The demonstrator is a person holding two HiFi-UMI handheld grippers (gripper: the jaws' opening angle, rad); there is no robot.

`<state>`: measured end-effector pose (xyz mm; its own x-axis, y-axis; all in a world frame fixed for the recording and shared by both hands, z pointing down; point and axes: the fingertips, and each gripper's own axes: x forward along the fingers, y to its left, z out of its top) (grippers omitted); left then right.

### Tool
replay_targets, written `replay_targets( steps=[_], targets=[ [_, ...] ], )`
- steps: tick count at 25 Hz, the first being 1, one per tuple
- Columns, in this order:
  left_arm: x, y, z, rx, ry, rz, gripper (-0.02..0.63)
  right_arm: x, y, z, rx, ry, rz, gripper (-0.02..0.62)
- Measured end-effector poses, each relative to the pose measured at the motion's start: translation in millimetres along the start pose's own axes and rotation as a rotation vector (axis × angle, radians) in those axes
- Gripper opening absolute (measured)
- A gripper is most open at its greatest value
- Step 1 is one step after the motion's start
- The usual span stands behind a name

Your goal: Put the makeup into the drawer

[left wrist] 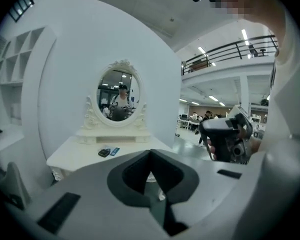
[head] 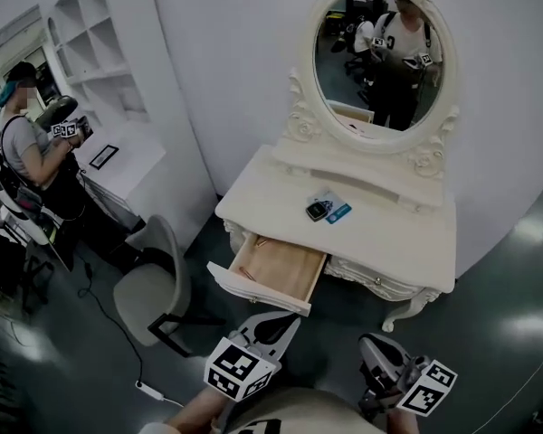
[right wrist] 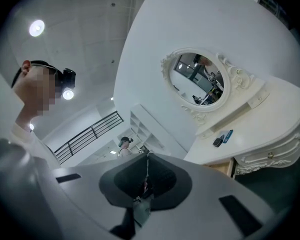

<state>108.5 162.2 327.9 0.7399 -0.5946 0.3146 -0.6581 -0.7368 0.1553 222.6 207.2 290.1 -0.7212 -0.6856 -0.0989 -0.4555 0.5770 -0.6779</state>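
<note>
Nearest the camera, both tools sit low and well short of the furniture. The left gripper (left wrist: 151, 153) has its jaws pressed together with nothing between them, and the right gripper (right wrist: 147, 155) is likewise clenched on nothing — neither carries any of the makeup. Beyond them, at the front left corner of the desk (head: 407, 238), the drawer (head: 281, 265) stands pulled out, its wooden bottom bare as far as the head view shows, so the opening step looks done. Further back, about the middle of the desk top, lie the task's things: a dark compact (head: 318, 211) with a blue packet (head: 338, 212) just beside it on its right, touching or nearly so; I cannot tell which. Behind them, along the rear edge, rises the oval mirror (head: 380, 61). By my reckoning the job has hardly begun — both pieces are yet to be picked up, carried to the front left corner and set in the drawer, and whether the drawer is then to be pushed shut the task does not say
</note>
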Motion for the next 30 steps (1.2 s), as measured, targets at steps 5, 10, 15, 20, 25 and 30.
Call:
replay_targets(
  steps=[5, 10, 15, 20, 25, 30],
  targets=[
    [-5.5, 61.2, 8.1, -0.080, -0.042, 0.009, 0.055, 73.4, -8.4, -12.9, -0.003, 0.089, 0.025, 0.026],
    [-18.1, 107.4, 11.1, -0.134, -0.064, 0.025, 0.055, 134.8, -4.0, -23.9, -0.021, 0.156, 0.046, 0.026],
    [-31.3, 146.8, 15.0, -0.146, -0.097, 0.044, 0.055, 185.0, -4.6, -32.5, -0.054, 0.221, 0.055, 0.026],
    [-32.6, 180.7, 8.5, -0.189, -0.119, 0.068, 0.055, 219.8, -11.4, -45.2, -0.088, 0.289, 0.038, 0.027],
    [-15.7, 193.4, 9.0, -0.208, -0.106, 0.067, 0.055, 227.5, -42.0, -34.5, -0.147, 0.344, -0.022, 0.026],
    [11.1, 211.6, 13.2, -0.228, -0.099, 0.111, 0.055, 230.1, -91.6, -12.3, -0.136, 0.353, -0.063, 0.028]
  ],
)
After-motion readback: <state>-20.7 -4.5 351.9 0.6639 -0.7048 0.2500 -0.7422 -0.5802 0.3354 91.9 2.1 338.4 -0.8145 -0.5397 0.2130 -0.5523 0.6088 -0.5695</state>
